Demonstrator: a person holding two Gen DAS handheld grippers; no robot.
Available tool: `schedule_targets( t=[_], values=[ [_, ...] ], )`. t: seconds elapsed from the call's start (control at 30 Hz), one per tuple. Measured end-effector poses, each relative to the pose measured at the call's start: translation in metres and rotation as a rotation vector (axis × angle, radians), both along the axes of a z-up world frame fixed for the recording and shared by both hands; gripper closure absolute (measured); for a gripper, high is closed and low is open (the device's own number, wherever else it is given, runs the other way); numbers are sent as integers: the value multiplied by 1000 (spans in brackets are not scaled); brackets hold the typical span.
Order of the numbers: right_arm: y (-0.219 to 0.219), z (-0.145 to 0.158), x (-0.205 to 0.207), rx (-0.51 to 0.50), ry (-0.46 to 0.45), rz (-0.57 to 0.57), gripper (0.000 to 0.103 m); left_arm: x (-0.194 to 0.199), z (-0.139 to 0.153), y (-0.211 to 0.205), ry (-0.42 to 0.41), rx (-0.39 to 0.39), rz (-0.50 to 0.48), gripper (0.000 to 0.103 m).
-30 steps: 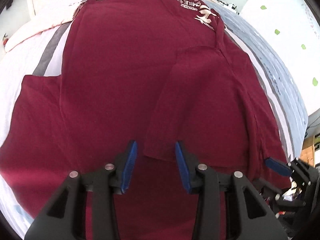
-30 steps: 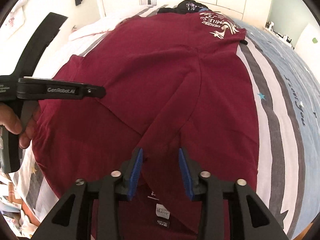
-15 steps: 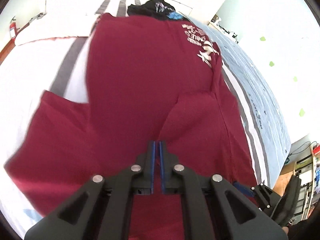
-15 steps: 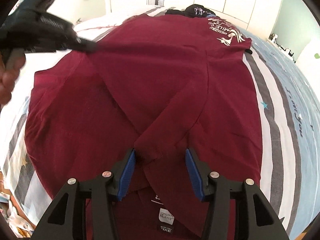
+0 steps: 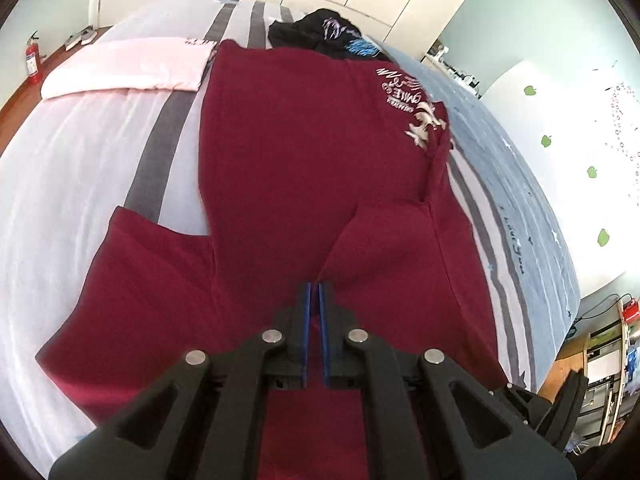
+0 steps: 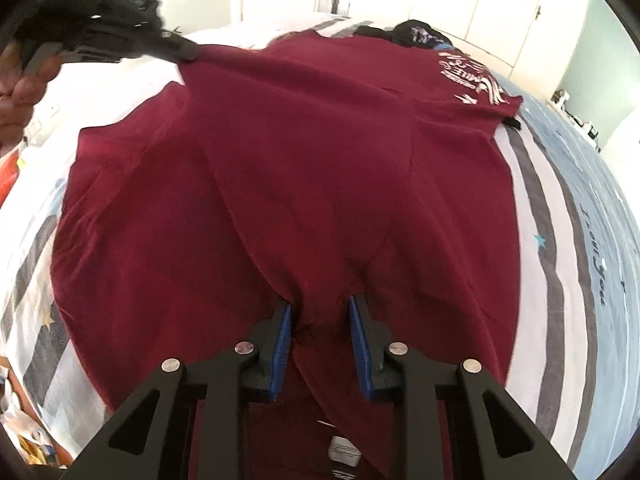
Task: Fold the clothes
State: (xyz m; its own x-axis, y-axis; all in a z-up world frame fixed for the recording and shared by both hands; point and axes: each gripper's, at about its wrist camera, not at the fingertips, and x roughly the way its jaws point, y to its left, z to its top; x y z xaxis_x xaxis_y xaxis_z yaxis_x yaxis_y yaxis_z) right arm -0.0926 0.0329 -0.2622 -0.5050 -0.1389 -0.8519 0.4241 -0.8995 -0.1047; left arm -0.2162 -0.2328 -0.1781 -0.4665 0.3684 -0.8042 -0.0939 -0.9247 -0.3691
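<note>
Left pinch made, right one closing on the maroon shirt spread over the striped bed

Left wrist view: left gripper, a second ago spread, now nips the folded sleeve edge, slightly lifted; fabric between pads barely visible. Right wrist view: right gripper jaws closing round the collar fold, pads apparently not yet pressing; label half cut off.

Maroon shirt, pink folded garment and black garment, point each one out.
maroon shirt [image 5: 304, 152], left wrist view, flat middle panel.
pink folded garment [image 5: 128, 64], left wrist view, top face.
black garment [image 5: 320, 32], left wrist view, crumpled middle.
</note>
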Motion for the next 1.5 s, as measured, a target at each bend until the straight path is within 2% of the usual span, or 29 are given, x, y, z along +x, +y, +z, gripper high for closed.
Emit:
schedule_targets(
  t=[0.4, 0.47, 0.53, 0.57, 0.77, 0.97, 1.17, 1.37, 1.5],
  values=[
    [-11, -5, 6, -11, -30, 11, 78, -8, -14, -5, -39, -15, 14, 100],
    [-3, -8, -1, -62, -58, -26, 78, -7, -16, -7, -42, -16, 12, 100],
    [-4, -8, -2, -60, -56, -18, 82, -6, -19, -9, -46, -15, 13, 100],
    [-5, -6, -2, -56, -52, -6, 89, -6, -19, -10, -47, -12, 15, 100],
    [-3, 10, -4, -124, -73, -6, 94, -4, -8, -22, -25, 7, 29, 100],
    [-12, 40, 5, -222, -80, 35, 95, 17, 16, -54, -18, 7, 67, 100],
    [-39, 54, 24, -266, -107, 138, 95, 51, 36, -99, -27, -51, 124, 100],
    [-82, 50, 44, -276, -138, 241, 95, 73, 25, -148, -75, -119, 191, 100],
    [-107, 40, 50, -277, -160, 277, 95, 73, 11, -165, -98, -153, 198, 100]
  ],
)
